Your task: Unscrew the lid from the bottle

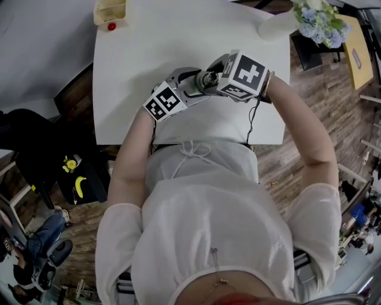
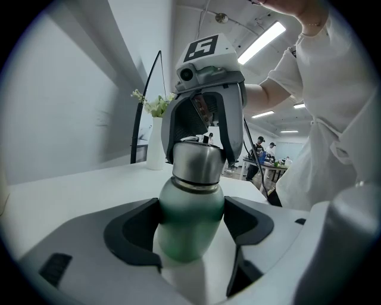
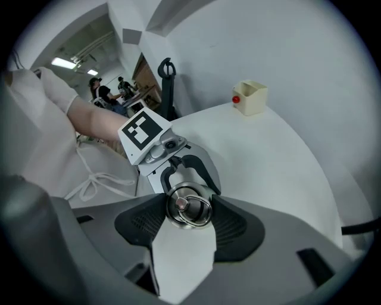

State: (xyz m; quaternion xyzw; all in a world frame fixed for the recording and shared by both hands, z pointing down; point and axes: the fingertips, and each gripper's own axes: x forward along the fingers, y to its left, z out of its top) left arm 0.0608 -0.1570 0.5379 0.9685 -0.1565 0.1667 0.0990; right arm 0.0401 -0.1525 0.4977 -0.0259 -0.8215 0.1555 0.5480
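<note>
Both grips look set: left gripper (image 2: 191, 223) fingers (image 2: 137, 229) pinch the bottle (image 2: 190, 205), right gripper (image 3: 189, 209) fingers (image 3: 235, 229) pinch the lid (image 2: 198, 162); next, twist counterclockwise.

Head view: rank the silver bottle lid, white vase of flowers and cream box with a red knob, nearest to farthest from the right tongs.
1. Silver bottle lid: in the right tongs.
2. White vase of flowers: far right edge.
3. Cream box with a red knob: far left edge.

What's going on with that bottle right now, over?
Left gripper shut on bottle. Right gripper shut on lid. Lid on bottle. Nothing in the way.
</note>
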